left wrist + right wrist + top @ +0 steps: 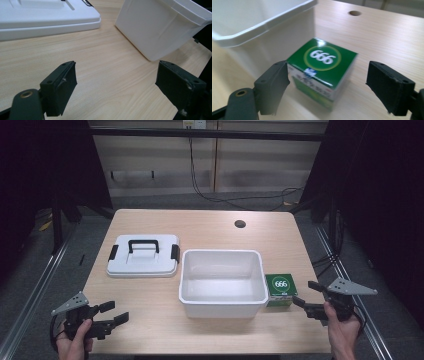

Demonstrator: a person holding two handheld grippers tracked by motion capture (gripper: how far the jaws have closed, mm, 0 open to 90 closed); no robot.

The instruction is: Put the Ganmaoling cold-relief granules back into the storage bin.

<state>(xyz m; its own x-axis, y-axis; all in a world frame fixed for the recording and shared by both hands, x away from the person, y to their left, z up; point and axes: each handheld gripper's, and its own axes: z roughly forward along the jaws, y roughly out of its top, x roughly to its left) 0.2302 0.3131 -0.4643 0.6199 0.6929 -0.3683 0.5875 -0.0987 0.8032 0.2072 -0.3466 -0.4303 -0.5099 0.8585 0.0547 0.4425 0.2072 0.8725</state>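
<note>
- One green box [280, 288], marked 666, on table [210, 227], touching tub's right wall.
- One white tub [222, 281]; one white lid [143, 255], left.
- Right gripper [310, 296]: released, jaws wide, beside box.
- Left gripper [114, 313]: released, holding nothing.

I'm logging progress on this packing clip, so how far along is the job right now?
Done: the lid is off, lying left of the empty white bin. In hand: the right gripper, jaws open, is lined up on the green box beside the bin, not gripping it. Left, probably: grasp the box and put it in. The left gripper is open, holding nothing.
</note>
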